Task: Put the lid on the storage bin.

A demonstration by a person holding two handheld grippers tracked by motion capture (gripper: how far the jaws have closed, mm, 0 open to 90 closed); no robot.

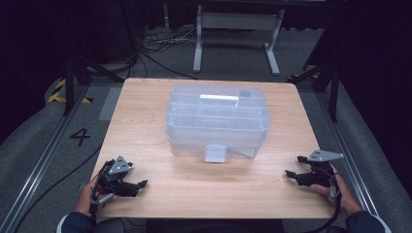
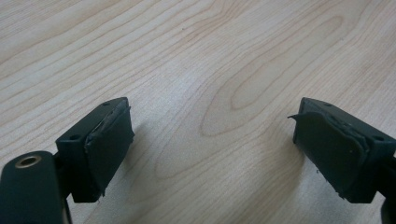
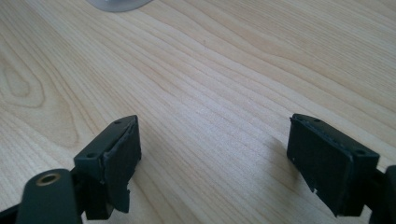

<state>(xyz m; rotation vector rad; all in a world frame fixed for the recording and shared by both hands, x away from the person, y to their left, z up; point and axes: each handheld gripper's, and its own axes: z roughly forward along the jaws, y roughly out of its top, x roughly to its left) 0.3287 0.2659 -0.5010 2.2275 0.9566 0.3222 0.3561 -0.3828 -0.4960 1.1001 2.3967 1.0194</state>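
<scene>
a clear plastic box (image 1: 217, 119) with a lid and a front latch (image 1: 214, 153) is seen on the wooden table (image 1: 155, 194), placed nearer the far edge than the near one and about midway between the side edges. the left gripper (image 1: 141, 184) is held by a hand at the near left corner, its jaws spread wide over bare wood with nothing between them. the right gripper (image 1: 294, 167) is held near the near right corner, its jaws likewise parted and empty. both are kept well apart from the box.
</scene>
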